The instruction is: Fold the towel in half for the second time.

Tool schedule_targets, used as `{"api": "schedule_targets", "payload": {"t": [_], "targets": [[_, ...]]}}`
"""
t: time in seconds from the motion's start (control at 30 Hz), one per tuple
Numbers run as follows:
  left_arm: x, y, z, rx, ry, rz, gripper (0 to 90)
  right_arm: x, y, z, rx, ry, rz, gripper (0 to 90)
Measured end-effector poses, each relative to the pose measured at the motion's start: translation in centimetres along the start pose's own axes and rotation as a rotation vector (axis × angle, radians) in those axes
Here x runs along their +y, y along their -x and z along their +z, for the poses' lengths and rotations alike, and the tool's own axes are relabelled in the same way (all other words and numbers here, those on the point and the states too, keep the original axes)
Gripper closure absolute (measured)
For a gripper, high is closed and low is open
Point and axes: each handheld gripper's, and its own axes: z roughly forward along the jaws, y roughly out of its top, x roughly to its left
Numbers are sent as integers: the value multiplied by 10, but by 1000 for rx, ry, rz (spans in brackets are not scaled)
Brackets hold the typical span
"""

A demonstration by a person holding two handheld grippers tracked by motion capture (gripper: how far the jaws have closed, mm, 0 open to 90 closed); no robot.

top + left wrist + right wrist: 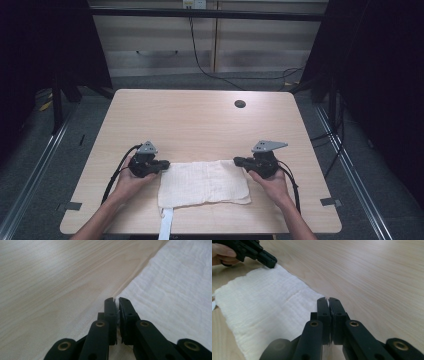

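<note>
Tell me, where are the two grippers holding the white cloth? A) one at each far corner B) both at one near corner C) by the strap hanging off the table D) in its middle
A: the left gripper and the right gripper are each shut on a far corner of the white cloth.

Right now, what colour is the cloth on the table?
White, with a fine crinkled weave; the cloth shows best in the right gripper view.

- We see a pale wooden table [200, 115] with a round cable hole [240, 104].
- Behind it stand light cabinets [165, 40]; grey floor [45, 150] surrounds us.
</note>
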Motion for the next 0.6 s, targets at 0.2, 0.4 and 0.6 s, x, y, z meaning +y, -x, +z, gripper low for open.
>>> {"api": "schedule_targets", "payload": {"t": [0.2,0.4,0.6], "targets": [[-1,2,-1,13,-2,6,855,2,-13,-7,25,15,-28,881],[0,4,-1,31,-3,10,855,-1,-26,-13,45,12,-56,881],[-1,9,-1,69,-3,30,855,-5,-38,-19,60,5,-85,881]]}}
